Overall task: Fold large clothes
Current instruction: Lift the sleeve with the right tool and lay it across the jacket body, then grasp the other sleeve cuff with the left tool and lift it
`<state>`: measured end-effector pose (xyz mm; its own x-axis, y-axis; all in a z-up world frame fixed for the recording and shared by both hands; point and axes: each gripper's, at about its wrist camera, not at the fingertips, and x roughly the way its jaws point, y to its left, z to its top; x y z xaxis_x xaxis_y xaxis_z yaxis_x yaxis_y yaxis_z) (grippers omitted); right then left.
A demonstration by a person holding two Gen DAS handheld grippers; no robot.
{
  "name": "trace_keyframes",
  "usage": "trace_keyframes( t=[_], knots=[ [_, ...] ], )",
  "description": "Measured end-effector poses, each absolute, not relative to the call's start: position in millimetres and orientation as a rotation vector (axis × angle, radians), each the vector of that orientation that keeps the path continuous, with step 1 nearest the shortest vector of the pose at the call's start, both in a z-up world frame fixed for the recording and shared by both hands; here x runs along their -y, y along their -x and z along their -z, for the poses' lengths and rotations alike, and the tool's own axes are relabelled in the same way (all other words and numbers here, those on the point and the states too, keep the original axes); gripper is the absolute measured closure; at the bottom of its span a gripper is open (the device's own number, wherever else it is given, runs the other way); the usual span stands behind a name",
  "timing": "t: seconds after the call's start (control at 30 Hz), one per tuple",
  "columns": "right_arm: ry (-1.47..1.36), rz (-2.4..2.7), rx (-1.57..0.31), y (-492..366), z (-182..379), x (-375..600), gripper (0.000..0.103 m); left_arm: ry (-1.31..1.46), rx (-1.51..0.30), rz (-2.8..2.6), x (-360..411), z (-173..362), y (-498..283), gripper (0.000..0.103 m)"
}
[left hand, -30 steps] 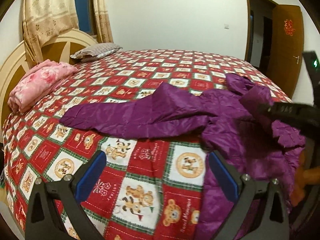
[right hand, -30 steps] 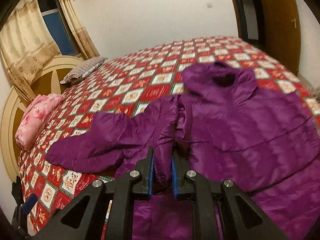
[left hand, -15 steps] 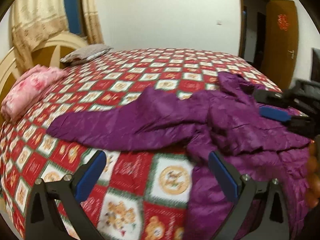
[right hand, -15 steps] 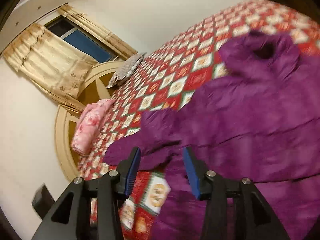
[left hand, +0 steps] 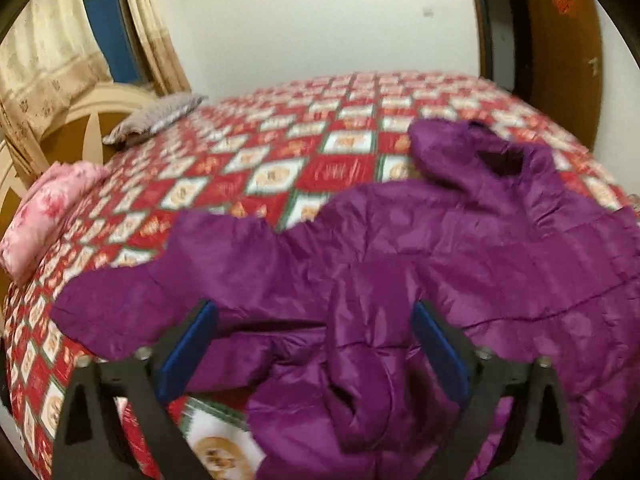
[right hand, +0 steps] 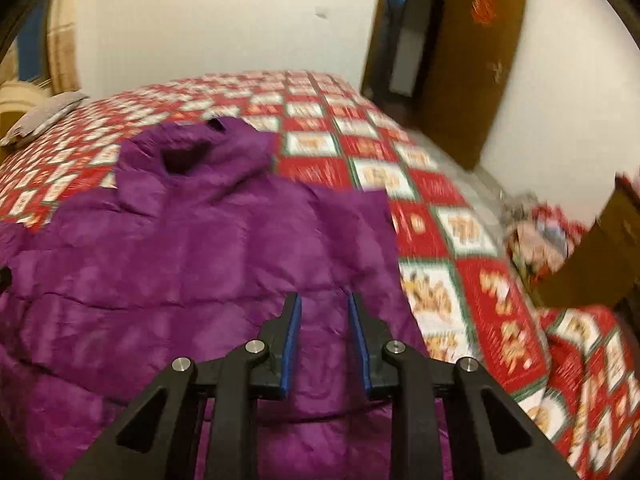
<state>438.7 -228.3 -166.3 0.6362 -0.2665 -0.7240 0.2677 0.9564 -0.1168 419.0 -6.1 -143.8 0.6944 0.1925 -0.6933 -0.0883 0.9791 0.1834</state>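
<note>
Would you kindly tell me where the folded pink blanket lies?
In the left wrist view, the folded pink blanket lies at the bed's left edge, beside the cream headboard, below the grey pillow.

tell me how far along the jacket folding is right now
Early stage. Done: the purple puffer jacket lies spread on the checked bedspread, hood toward the far side. In hand: nothing is gripped; the left gripper hangs wide over a bunched sleeve, the right gripper over the jacket's edge, both jaws closing. Left: every fold, since one sleeve is stretched out to the side.
</note>
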Motion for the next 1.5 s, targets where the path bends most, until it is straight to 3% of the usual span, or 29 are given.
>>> trace_keyframes(
  t=[0.07,0.2,0.37,0.6,0.73,1.13,1.33,1.5],
  knots=[
    [-0.03,0.312,-0.859,-441,179,241,0.078,-0.14,-0.84,-0.17,7,163,-426,0.016],
    [-0.032,0.303,-0.865,-436,199,250,0.078,-0.146,-0.833,-0.18,10,175,-425,0.014],
    [-0.02,0.315,-0.848,-435,204,246,0.078,-0.211,-0.836,-0.209,22,184,-431,0.0],
    [0.048,0.354,-0.829,-436,207,236,0.078,-0.066,-0.882,-0.128,0,179,-431,0.0],
    [0.055,0.361,-0.819,-434,206,235,0.076,0.188,-0.848,-0.113,-59,152,-398,0.0],
    [0.038,0.359,-0.814,-432,206,238,0.075,0.387,-0.757,-0.701,-297,138,-359,0.0],
    [0.045,0.364,-0.814,-432,206,237,0.074,0.474,-0.814,-0.801,-347,164,-379,0.0],
    [0.059,0.372,-0.816,-433,207,235,0.074,0.513,-0.819,-0.797,-350,180,-389,0.009]
  ],
)
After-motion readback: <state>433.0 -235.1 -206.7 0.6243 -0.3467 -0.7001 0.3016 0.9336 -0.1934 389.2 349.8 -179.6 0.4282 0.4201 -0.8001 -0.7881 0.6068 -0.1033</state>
